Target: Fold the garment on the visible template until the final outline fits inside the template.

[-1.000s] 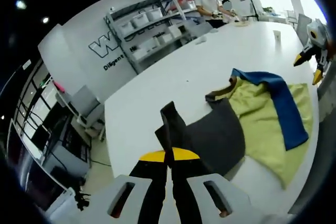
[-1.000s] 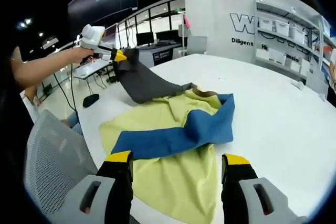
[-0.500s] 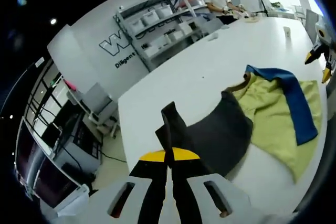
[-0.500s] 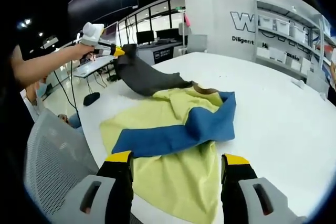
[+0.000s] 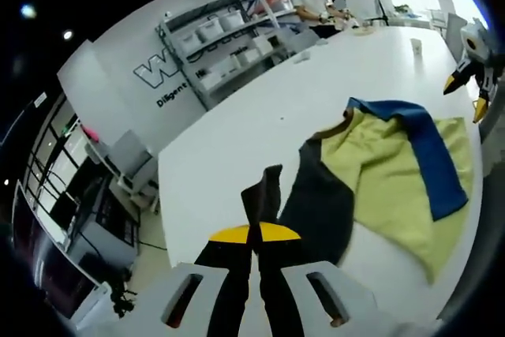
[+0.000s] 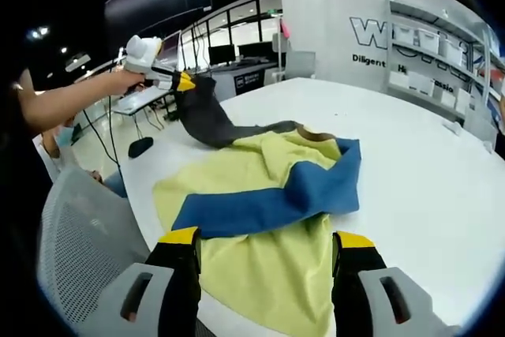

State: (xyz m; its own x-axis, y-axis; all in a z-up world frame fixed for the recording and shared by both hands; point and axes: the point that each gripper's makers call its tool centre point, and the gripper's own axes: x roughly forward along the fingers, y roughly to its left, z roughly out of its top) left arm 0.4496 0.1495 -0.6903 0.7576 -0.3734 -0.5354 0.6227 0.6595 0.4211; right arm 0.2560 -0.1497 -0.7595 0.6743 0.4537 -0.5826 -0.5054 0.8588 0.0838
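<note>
While my left gripper pinches the garment's dark sleeve at frame bottom, my right gripper gapes empty; it sprawls mid-frame on the desk, folding barely begun, no template visible.

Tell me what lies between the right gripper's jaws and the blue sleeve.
In the right gripper view, between the open right gripper and the blue fabric sleeve lies the yellow fabric body of the garment, spread on the white table.
</note>
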